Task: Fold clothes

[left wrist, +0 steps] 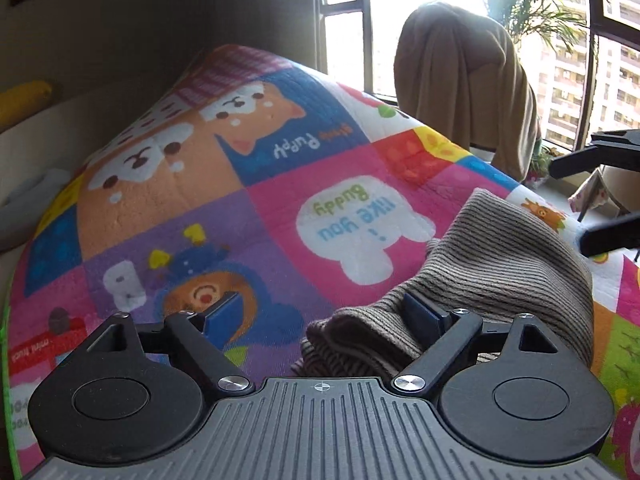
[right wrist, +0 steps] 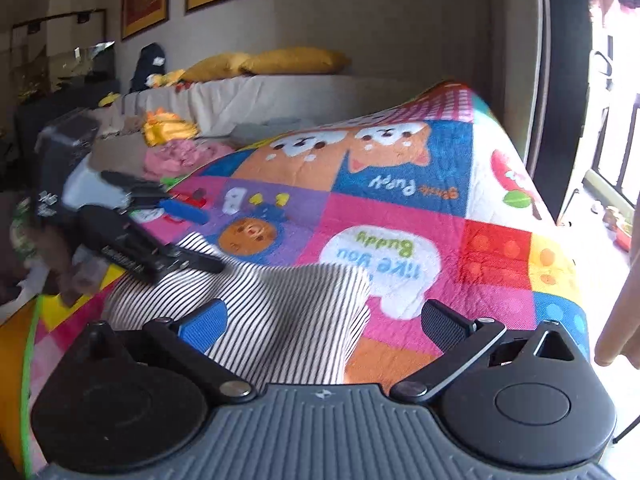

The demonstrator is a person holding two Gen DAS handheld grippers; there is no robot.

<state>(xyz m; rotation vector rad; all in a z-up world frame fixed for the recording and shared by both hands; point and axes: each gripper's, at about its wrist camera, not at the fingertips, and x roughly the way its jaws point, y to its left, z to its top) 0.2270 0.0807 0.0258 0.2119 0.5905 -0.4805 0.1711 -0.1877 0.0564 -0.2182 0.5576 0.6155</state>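
Note:
A brown-and-cream striped garment (left wrist: 500, 260) lies bunched on the colourful cartoon quilt (left wrist: 280, 184). My left gripper (left wrist: 324, 314) is open. Its right finger rests over the garment's near folded edge and its blue left pad (left wrist: 224, 312) is over bare quilt. In the right wrist view the same striped garment (right wrist: 280, 312) spreads beneath my open right gripper (right wrist: 324, 326), with neither pad pressing on it. The left gripper (right wrist: 200, 236) shows at the left, jaws apart over the garment's far edge. The right gripper (left wrist: 592, 200) pokes in, open, at the right edge of the left wrist view.
The quilt (right wrist: 400, 208) covers a bed. A pile of pink and yellow clothes (right wrist: 176, 156) lies at its far left, with yellow pillows (right wrist: 296, 60) behind. A brown cloth (left wrist: 460, 92) hangs over something by the window. The quilt drops away at its right edge.

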